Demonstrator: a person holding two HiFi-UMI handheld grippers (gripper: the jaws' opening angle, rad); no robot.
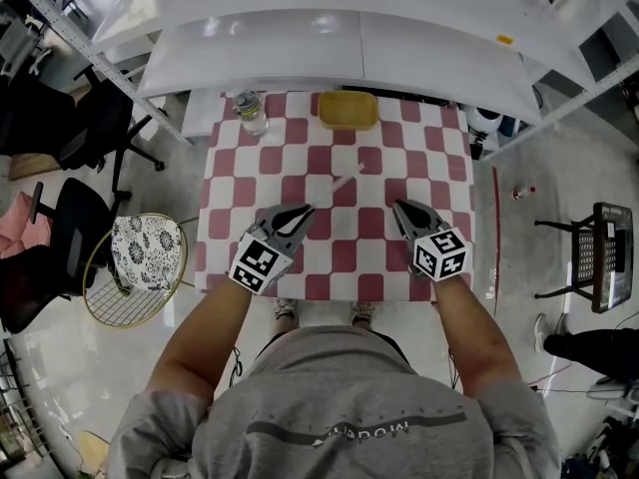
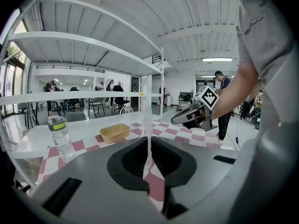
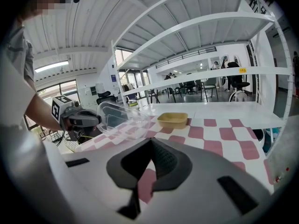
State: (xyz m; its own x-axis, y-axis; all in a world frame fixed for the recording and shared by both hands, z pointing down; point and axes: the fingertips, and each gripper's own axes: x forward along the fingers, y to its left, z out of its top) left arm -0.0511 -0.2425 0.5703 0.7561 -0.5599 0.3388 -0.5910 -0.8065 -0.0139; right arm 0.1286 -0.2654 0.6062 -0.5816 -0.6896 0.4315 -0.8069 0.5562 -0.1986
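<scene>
Fingers of left gripper (image 1: 303, 215) pinched on rim of clear shallow plastic container (image 3: 117, 116) | container juts forward-right over red-and-white checked table (image 1: 230, 267), toward shallow yellow tray (image 1: 348, 110) | right gripper (image 1: 401, 209) closed, empty, near container's right side, not touching

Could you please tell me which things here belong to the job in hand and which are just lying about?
In hand: clear plastic lid, clamped edge-on in the left gripper jaws.

Lying about: shallow yellow plastic tray, clear plastic water bottle, round wire basket. The right gripper holds nothing.
</scene>
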